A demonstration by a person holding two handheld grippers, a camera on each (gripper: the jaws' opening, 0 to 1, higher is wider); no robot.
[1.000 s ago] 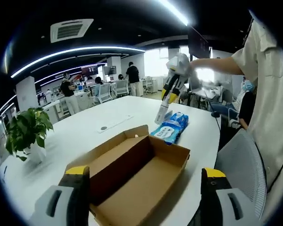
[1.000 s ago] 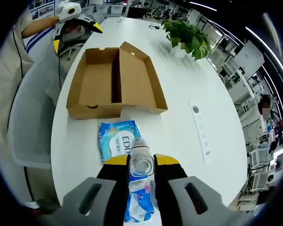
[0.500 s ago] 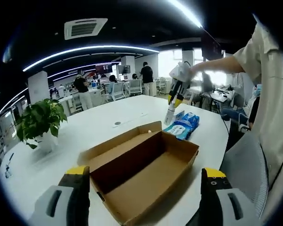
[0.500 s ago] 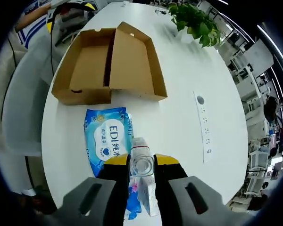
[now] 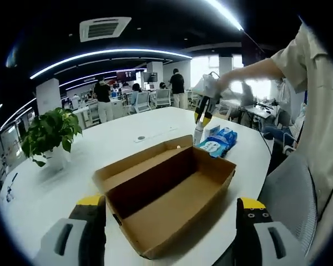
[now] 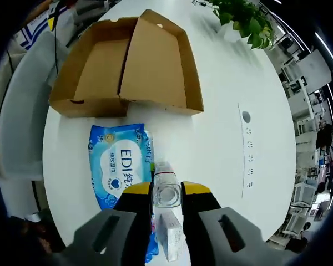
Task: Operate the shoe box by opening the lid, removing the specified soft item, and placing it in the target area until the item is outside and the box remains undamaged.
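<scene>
While the right claw point(image 6: 166, 195) pinches one bottle point(image 6: 166, 191), one open box point(image 5: 166, 191) and perhaps two packs point(image 6: 121, 166) lie beside it.

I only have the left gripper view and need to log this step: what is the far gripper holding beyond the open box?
Observer: The right gripper is shut on a clear bottle, seen neck-on between its jaws.
Operator: And the blue pack near it?
Observer: The blue pack lies flat on the table, outside the shoe box. Its print reads "EDI".
Operator: Anything else there?
Observer: A small white carton lies beside the pack, beneath the bottle.
</scene>
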